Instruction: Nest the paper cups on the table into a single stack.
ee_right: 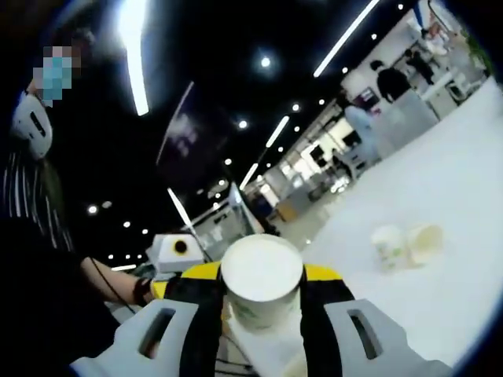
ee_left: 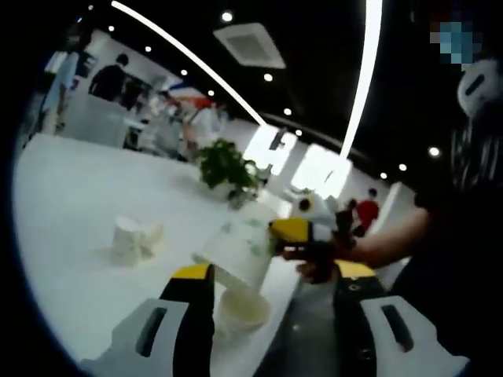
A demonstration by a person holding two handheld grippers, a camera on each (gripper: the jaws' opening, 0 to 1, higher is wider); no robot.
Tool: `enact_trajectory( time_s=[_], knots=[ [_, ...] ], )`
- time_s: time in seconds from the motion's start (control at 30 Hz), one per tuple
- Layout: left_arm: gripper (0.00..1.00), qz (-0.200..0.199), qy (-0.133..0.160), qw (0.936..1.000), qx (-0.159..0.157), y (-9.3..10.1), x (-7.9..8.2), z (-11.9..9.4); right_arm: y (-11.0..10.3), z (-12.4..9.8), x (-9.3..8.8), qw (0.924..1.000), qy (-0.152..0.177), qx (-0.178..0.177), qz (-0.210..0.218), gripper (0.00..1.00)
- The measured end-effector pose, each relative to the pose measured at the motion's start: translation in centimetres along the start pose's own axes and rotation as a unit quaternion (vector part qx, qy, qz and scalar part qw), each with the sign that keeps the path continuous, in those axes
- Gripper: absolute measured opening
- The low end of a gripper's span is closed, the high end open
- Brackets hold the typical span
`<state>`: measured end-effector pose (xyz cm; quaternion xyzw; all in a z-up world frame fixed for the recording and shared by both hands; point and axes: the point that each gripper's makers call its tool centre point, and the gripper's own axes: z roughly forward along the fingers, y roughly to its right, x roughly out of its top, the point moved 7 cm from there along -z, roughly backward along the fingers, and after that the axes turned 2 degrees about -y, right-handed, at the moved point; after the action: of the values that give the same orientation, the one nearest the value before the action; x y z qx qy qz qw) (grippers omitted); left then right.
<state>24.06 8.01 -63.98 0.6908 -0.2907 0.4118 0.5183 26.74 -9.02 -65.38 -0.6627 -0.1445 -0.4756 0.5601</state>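
Left gripper view, left to right: two loose cups (ee_left: 134,238) on the white surface (ee_left: 71,204); the left claw (ee_left: 271,314), jaws apart, framing an upright cup (ee_left: 242,310); above it a tilted cup (ee_left: 240,251) clamped in the right claw (ee_left: 295,232). Right gripper view: right claw (ee_right: 263,302) shut on that cup (ee_right: 262,279). Step in hand, judged: nesting. Next: align rims, lower.

No text, label, brand, number or sign can be read in either view. The white paper cup with a green pattern (ee_left: 240,250), at about 6 o'clock in the left gripper view, bears only blurred green marks that form no letters. The bright panels (ee_left: 314,166) at about 1 o'clock in that view are glare.
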Motion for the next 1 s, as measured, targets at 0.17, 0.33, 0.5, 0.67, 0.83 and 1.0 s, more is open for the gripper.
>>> enact_trajectory(
  time_s=[0.17,0.33,0.5,0.67,0.83,1.0],
  knots=[
    [0.51,-0.002,0.007,1.0,-0.004,0.0,0.1,0.1,-0.2,-0.3,-0.4,0.9999,-0.004,0.013,0.009,0.34],
    [0.39,0.013,0.011,0.9998,-0.013,0.2,0.3,0.0,-0.6,-0.3,-0.6,0.9997,-0.008,0.022,0.008,0.34],
    [0.32,0.013,0.013,0.9997,-0.015,0.1,0.5,-0.3,-0.9,-0.3,-0.9,0.9992,-0.017,0.035,0.006,0.34],
    [0.26,0.01,0.011,0.9997,-0.02,-0.1,0.7,-0.5,-1.2,-0.4,-1.2,0.9987,-0.023,0.046,0.002,0.34],
    [0.21,0.004,0.013,0.9994,-0.031,0.1,1.3,-0.4,-1.4,-0.7,-1.9,0.9981,-0.031,0.054,0.003,0.34],
    [0.18,0.006,0.005,0.9992,-0.04,0.3,1.5,-0.3,-1.5,-1.0,-2.5,0.9974,-0.041,0.059,-0.001,0.34]
  ],
)
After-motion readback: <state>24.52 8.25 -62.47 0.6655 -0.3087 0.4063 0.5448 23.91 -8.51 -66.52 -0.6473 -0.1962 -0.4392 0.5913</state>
